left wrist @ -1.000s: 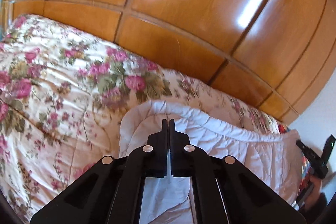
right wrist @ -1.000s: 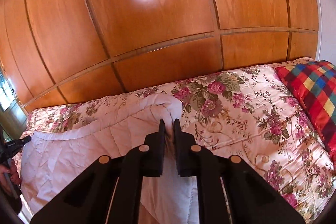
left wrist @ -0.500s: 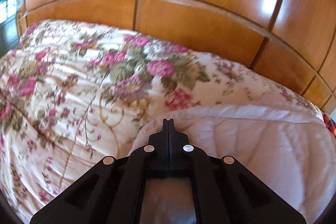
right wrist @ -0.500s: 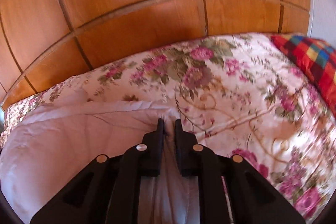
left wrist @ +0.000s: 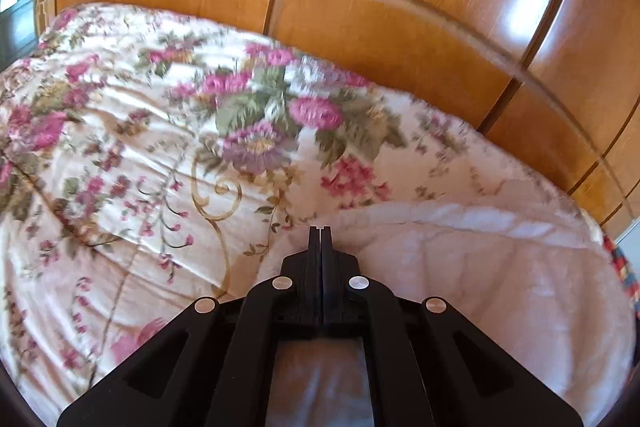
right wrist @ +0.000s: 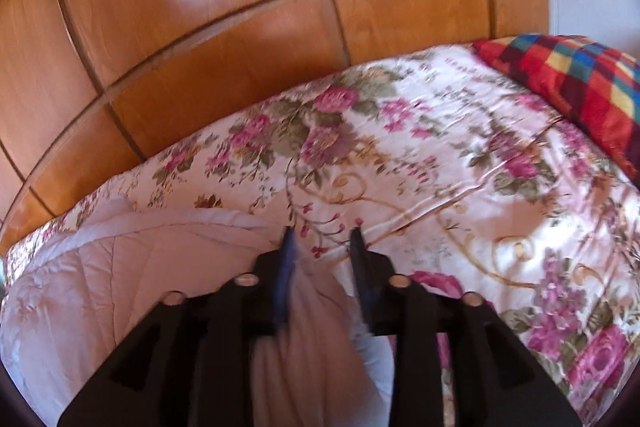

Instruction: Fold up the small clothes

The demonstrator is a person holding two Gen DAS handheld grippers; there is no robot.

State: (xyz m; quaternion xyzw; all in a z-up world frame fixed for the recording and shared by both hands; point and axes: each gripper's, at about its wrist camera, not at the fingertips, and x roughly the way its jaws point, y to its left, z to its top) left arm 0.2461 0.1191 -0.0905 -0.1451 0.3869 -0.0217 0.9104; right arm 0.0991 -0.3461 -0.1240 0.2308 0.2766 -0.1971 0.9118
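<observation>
White quilted garment (left wrist: 500, 291) lay spread flat on the floral bedspread (left wrist: 132, 163), near the wooden wardrobe doors (left wrist: 400, 27) behind the bed. Left gripper (left wrist: 319, 231) was fully closed, jaws pressed together with no gap; tips sat at the garment's left far corner, cloth visible under and behind them, but whether fabric was pinched between the jaws could not be told. The garment stretched from those tips to the right in the left wrist view, thick folded hem (left wrist: 480, 219) along its far edge.

Right gripper (right wrist: 322, 233) had jaws opening, partly apart and motion-blurred. The garment's (right wrist: 132, 267) right far corner lay between and below the jaws, cloth (right wrist: 320, 307) running back under the gripper body; pads not pressing on it. Beyond the tips only bedspread (right wrist: 460, 187). The rest of the garment spread left of the right gripper. Checkered multicolour pillow (right wrist: 580, 83) sat at the far right of the bed, well apart from the garment.
</observation>
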